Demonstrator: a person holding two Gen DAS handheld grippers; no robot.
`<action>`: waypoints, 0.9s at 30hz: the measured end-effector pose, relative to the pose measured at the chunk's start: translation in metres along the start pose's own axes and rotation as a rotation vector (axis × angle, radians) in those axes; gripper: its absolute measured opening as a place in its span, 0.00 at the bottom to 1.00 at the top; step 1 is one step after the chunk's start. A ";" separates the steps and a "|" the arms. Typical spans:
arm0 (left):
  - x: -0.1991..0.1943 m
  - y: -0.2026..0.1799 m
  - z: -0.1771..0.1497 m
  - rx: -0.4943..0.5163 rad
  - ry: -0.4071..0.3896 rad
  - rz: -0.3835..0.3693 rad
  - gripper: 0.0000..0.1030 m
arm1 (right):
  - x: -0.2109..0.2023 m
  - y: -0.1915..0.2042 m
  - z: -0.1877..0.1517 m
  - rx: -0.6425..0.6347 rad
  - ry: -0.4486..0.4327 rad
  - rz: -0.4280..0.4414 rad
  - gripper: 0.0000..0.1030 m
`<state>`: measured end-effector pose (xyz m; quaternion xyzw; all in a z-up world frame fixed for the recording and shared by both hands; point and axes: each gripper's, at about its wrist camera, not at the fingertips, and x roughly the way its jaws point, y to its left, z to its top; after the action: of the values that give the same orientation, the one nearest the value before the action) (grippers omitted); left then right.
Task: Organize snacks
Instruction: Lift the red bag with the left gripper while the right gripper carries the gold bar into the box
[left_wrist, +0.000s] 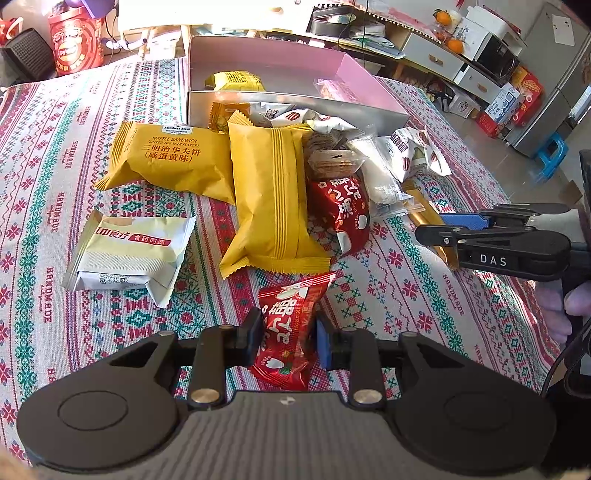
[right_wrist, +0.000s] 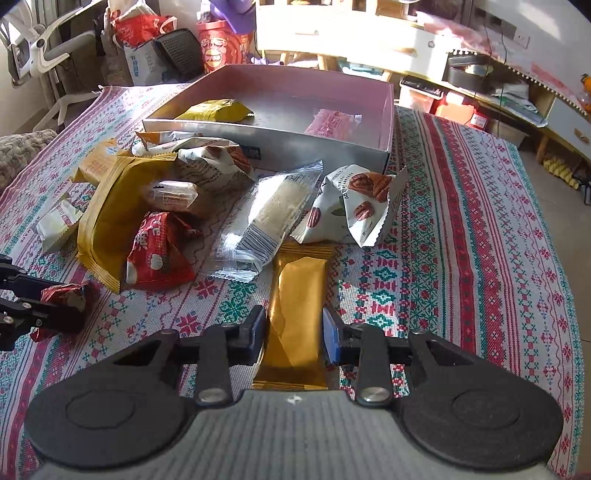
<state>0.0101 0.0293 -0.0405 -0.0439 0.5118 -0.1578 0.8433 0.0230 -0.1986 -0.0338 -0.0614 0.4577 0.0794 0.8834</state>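
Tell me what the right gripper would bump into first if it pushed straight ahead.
Probably the clear rice-cracker packet or the pecan bag, both just past the gold bar the right gripper straddles; depth is unclear.

Assorted wrapped snacks (left_wrist: 269, 192) heaped before shallow pink box (left_wrist: 295, 70)

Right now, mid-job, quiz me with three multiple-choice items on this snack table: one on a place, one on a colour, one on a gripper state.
1. The small yellow packet lies:
A in the pink box
B on the floor
C under the tablecloth

2. The packet in the left gripper is:
A blue
B red
C white

3. The right gripper is:
A wide open, holding nothing
B out of view
C closing around the gold bar packet

Answers: 1 A, it rests on the box floor. 2 B, the red snack packet sits between the pads. 3 C, its fingers flank the bar.
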 end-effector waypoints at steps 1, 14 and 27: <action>0.000 0.000 0.000 -0.002 0.001 0.000 0.35 | 0.000 0.001 0.000 -0.004 0.005 -0.006 0.28; -0.012 0.002 0.006 -0.014 -0.033 0.010 0.33 | -0.015 -0.003 0.006 0.060 0.024 0.022 0.27; -0.038 0.003 0.031 -0.052 -0.108 -0.034 0.33 | -0.038 -0.013 0.025 0.112 -0.035 0.072 0.27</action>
<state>0.0221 0.0413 0.0059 -0.0829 0.4686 -0.1561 0.8656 0.0240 -0.2096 0.0122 0.0059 0.4478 0.0867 0.8899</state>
